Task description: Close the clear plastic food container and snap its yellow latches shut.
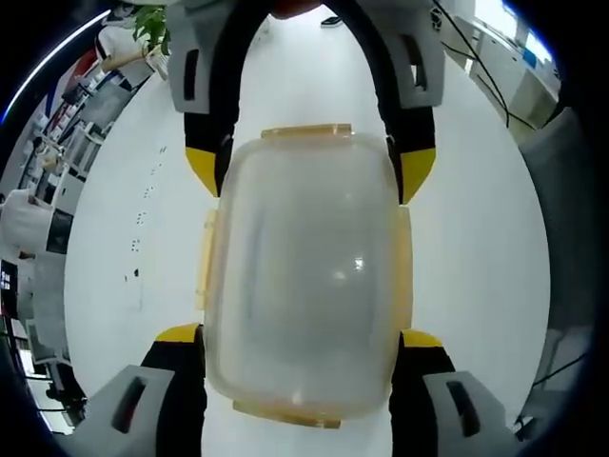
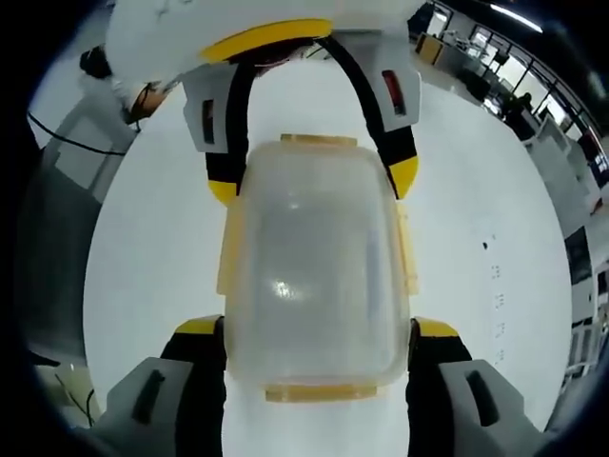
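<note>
The clear plastic container (image 1: 304, 276) lies on the white table (image 1: 485, 267) with its frosted lid on top. Yellow latches (image 1: 306, 130) show along all its edges; the side latches (image 1: 204, 257) stick out a little. My left gripper (image 1: 300, 335) clasps the near end, its yellow-tipped jaws pressed against both long sides. My right gripper (image 1: 306, 169) holds the far end the same way. In the right gripper view, the container (image 2: 314, 276) sits between my right gripper (image 2: 318, 327) and the left gripper (image 2: 314, 183) opposite it.
The white table (image 2: 495, 286) spreads wide on both sides of the container. Black cables (image 1: 476, 67) trail at the table's far right. A potted plant (image 1: 152, 29) and office desks (image 2: 495, 76) stand beyond the table edges.
</note>
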### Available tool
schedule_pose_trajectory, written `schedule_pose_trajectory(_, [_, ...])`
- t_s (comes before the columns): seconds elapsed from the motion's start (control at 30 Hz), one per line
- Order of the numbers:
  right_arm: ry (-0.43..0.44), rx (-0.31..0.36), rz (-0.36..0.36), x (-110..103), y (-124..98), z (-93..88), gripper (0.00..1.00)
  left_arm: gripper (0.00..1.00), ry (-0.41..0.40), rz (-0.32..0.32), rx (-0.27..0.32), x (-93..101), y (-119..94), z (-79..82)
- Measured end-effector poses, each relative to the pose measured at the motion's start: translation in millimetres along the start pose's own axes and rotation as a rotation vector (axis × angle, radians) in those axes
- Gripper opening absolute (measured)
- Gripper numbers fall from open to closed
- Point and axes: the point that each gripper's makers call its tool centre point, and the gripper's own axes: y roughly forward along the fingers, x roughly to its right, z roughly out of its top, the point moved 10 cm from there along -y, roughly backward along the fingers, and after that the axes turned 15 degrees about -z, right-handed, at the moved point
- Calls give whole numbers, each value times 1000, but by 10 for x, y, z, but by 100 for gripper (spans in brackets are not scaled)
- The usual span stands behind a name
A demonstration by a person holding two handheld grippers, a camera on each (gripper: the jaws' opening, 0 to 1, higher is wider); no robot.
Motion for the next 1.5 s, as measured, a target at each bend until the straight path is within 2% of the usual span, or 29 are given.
schedule_pose_trajectory(0.1, [-5, 9, 8, 7, 4, 0, 77, 77, 5, -1, 5, 0, -10, -8])
schedule_pose_trajectory(0.33, [2, 88, -4, -18, -1, -65, 78, 82, 21, 10, 18, 39, 11, -79])
schedule_pose_trajectory(0.5, [-13, 169, -46, -62, 10, -126, 79, 84, -11, 40, 78, 50, -44, -182])
schedule_pose_trajectory(0.53, [-13, 203, -60, -72, 8, -142, 79, 84, -29, 52, 106, 59, -54, -217])
schedule_pose_trajectory(0.67, [67, 300, -99, -107, -26, -196, 78, 85, -105, 105, 213, 123, -72, -329])
schedule_pose_trajectory(0.8, [138, 351, -150, -155, -18, -288, 78, 85, -189, 151, 291, 197, -60, -433])
schedule_pose_trajectory(0.9, [196, 367, -185, -172, -24, -351, 80, 84, -214, 193, 321, 230, -55, -485])
schedule_pose_trajectory(1.0, [256, 390, -187, -191, -14, -402, 83, 84, -292, 233, 395, 257, -52, -521])
schedule_pose_trajectory(1.03, [264, 383, -186, -201, -2, -432, 83, 85, -305, 249, 395, 253, -49, -548])
schedule_pose_trajectory(1.07, [260, 379, -186, -209, 6, -448, 84, 85, -306, 249, 392, 253, -46, -564])
schedule_pose_trajectory(1.13, [263, 377, -197, -216, 13, -492, 85, 83, -362, 223, 433, 279, -17, -584])
schedule_pose_trajectory(1.2, [319, 395, -185, -232, -10, -513, 87, 83, -353, 236, 431, 292, -20, -607])
schedule_pose_trajectory(1.37, [477, 459, -198, -347, -75, -572, 88, 82, -408, 253, 502, 395, 4, -640])
schedule_pose_trajectory(1.5, [551, 495, -260, -484, -98, -637, 91, 84, -449, 257, 551, 484, 22, -660])
